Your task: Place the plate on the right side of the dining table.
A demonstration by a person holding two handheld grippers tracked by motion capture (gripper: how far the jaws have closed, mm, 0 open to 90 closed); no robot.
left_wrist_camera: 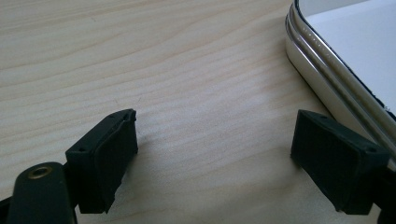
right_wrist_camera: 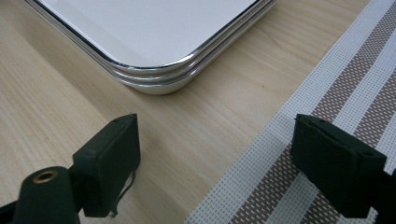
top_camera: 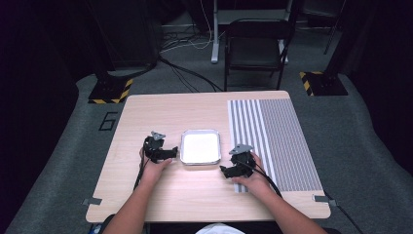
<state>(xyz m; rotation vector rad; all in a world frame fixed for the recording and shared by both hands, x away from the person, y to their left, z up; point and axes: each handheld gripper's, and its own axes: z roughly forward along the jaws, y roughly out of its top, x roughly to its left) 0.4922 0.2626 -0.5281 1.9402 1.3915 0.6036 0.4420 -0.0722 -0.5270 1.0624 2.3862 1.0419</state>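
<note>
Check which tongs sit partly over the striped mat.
The right tongs: one jaw hangs over the striped mat, the other over bare wood near the tray corner. The left tongs have only wood beneath, left of the tray.

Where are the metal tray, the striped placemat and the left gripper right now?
metal tray (top_camera: 200, 161): high view, on its near rim.
striped placemat (top_camera: 285, 141): high view, on its bare middle.
left gripper (left_wrist_camera: 215, 154): left gripper view, midway between its two open black fingertips, over the wooden table.
</note>
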